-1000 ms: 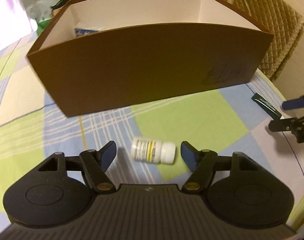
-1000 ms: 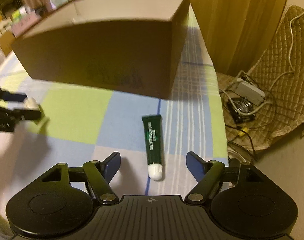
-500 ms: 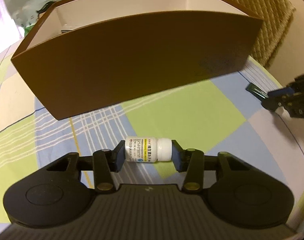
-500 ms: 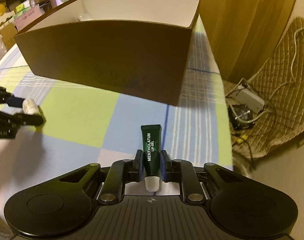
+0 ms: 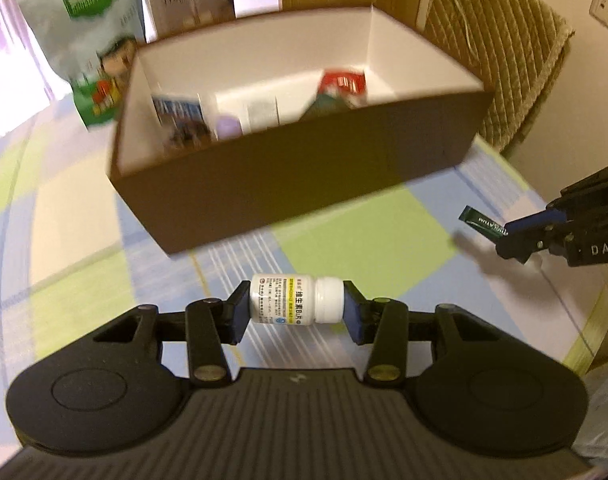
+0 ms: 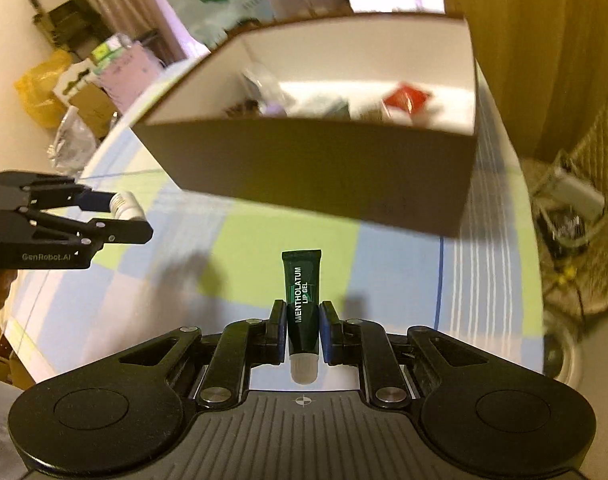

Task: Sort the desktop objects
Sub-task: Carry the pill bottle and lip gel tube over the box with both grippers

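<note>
since half a second earlier you had lifted both catches off the table [image 5: 363, 240], so the box [image 5: 304, 176] dropped lower in both views and its contents showed. your left gripper [image 5: 296, 306] was pinching the white pill bottle [image 5: 296, 299] lengthwise, base on one pad and cap on the other, held in the air over the checked cloth on the near side of the box. your right gripper [image 6: 302, 334] was clamped on the dark green lip gel tube [image 6: 302, 304], cap toward the camera, crimped end pointing at the box's near wall, above the table near its right edge. inside the box lay a red packet [image 5: 341, 82], a blue-printed carton [image 5: 180, 114] and other blurred things you could not make out.
</note>
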Motion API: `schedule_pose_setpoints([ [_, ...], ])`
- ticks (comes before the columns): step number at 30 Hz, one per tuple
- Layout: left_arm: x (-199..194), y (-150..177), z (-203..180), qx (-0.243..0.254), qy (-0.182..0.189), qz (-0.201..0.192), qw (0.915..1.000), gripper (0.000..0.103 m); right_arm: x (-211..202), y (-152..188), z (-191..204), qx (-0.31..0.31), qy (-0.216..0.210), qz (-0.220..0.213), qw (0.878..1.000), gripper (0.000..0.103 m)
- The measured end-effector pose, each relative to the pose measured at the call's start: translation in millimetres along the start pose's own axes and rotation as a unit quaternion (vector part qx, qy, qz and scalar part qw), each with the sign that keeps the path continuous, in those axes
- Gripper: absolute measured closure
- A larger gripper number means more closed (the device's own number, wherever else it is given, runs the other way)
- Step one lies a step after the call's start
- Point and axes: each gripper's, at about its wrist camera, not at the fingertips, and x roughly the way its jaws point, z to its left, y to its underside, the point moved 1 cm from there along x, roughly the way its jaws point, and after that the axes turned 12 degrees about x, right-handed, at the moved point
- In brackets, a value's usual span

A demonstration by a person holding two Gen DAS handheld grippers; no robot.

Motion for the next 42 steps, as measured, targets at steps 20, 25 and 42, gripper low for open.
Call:
schedule_pose_setpoints([
  [20,-29.2,-70.1,34.8,0.076,-0.051,-0.057,0.9941,0.061,-45.9,-78.7,22.4,-0.067,-0.01,-0.094,0.993,0.084],
  [25,-32.5,-98.2,58.8,0.096,-0.053,-0.083,0.9905,0.061,-38.9,-117.2,19.9,-0.072,0.008,-0.11,0.991,0.084],
  [42,66.1,-184.8,82.4,0.118,0.038,-0.091,0.9881,0.061,59.1,-192.1,-4.0,-0.059,0.054,-0.053,0.995,0.084],
])
